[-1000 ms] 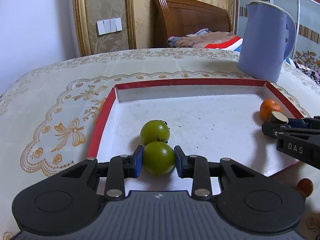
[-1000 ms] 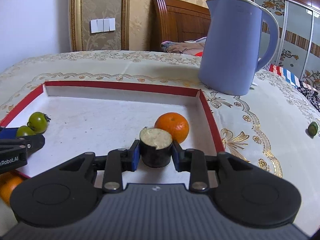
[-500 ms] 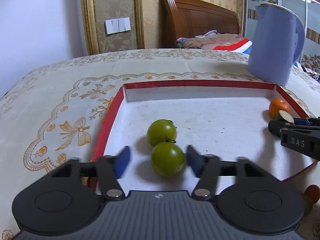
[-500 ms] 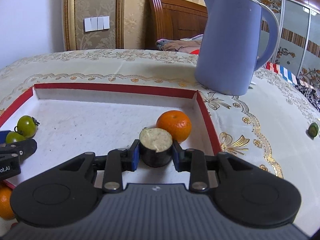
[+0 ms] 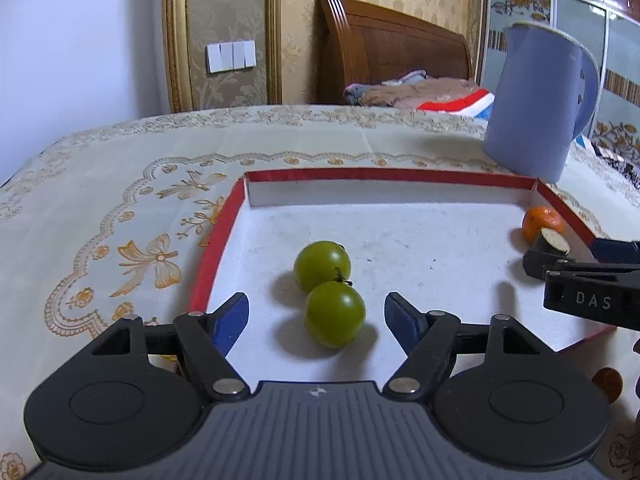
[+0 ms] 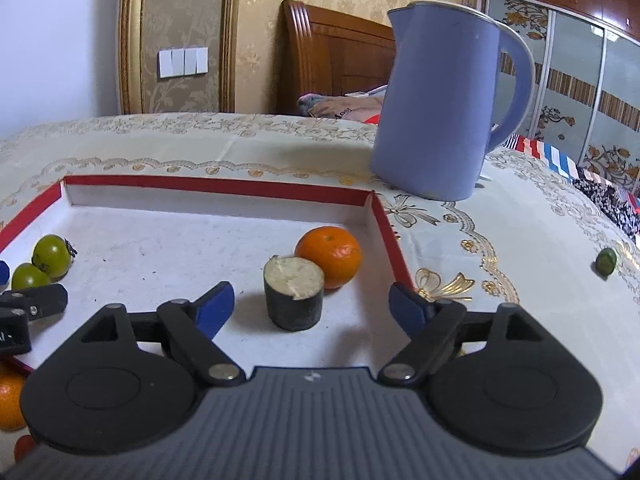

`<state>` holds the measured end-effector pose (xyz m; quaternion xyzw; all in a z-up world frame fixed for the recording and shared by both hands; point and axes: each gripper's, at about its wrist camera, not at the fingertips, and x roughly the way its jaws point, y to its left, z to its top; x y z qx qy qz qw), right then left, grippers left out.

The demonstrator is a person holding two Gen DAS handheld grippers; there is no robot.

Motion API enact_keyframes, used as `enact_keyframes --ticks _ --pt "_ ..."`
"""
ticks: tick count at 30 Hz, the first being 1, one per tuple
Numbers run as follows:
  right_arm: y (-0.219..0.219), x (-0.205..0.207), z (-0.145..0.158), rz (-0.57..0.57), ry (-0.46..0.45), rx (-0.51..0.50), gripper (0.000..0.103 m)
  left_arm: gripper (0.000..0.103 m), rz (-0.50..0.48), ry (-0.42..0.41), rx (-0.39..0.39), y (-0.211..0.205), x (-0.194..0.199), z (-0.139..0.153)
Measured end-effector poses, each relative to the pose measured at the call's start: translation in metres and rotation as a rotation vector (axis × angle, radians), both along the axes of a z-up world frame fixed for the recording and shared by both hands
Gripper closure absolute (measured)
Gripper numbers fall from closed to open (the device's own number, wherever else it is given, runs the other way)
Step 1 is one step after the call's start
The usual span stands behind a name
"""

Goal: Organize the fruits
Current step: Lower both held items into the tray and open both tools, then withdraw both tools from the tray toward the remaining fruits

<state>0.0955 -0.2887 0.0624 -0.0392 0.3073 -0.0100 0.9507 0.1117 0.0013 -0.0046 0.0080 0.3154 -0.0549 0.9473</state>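
A red-rimmed white tray (image 5: 218, 240) (image 6: 224, 187) lies on the table. Two green tomatoes rest in it, one (image 5: 335, 314) between the widening fingers of my left gripper (image 5: 318, 314), untouched by the pads, the other (image 5: 322, 266) just behind it. My right gripper (image 6: 312, 304) has its jaws opening around a dark cut fruit stump (image 6: 294, 298) that stands free on the tray, pale face up. An orange (image 6: 329, 256) sits right behind the stump. In the right wrist view both tomatoes (image 6: 52, 255) (image 6: 29, 276) lie at the far left.
A blue kettle (image 6: 444, 100) stands behind the tray's far right corner. A small green fruit (image 6: 606, 263) lies on the tablecloth to the right. Another orange (image 6: 10, 400) and a reddish fruit (image 5: 608, 384) sit off the tray's near edge.
Both grippers have opened. The left let go of the near green tomato, which now rests on the tray. The right released the dark stump, which stays standing.
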Motion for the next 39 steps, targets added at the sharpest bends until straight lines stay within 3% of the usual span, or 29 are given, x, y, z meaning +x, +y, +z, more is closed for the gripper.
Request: enact_keyframes --ticks 8,14,19,25,30,33,39 --pt "-0.014 -0.01 0.0 -0.011 -0.015 0.078 0.018 0.028 0.019 -0.066 -0.003 0.007 -0.018 0.007" --pt "-0.021 -0.025 0.006 -0.005 -0.053 0.123 0.018 0.028 0.062 -0.14 -0.07 0.026 -0.039 0.016" --pt "-0.027 -0.041 0.01 -0.001 -0.092 0.151 0.012 0.023 0.021 -0.155 -0.12 0.036 -0.059 0.018" --pt "-0.035 -0.061 0.015 -0.016 -0.149 0.148 0.012 0.023 -0.012 -0.196 -0.075 0.03 -0.083 0.017" --pt "-0.056 -0.072 0.009 -0.036 -0.149 0.232 0.012 0.023 0.012 -0.127 -0.117 0.033 -0.091 0.007" --pt "-0.067 -0.08 0.007 -0.047 -0.163 0.289 0.012 0.023 0.015 -0.095 -0.102 0.03 -0.096 -0.002" --pt "-0.069 -0.102 0.006 -0.013 -0.131 0.238 0.012 0.022 -0.031 -0.089 -0.068 0.021 -0.098 -0.002"
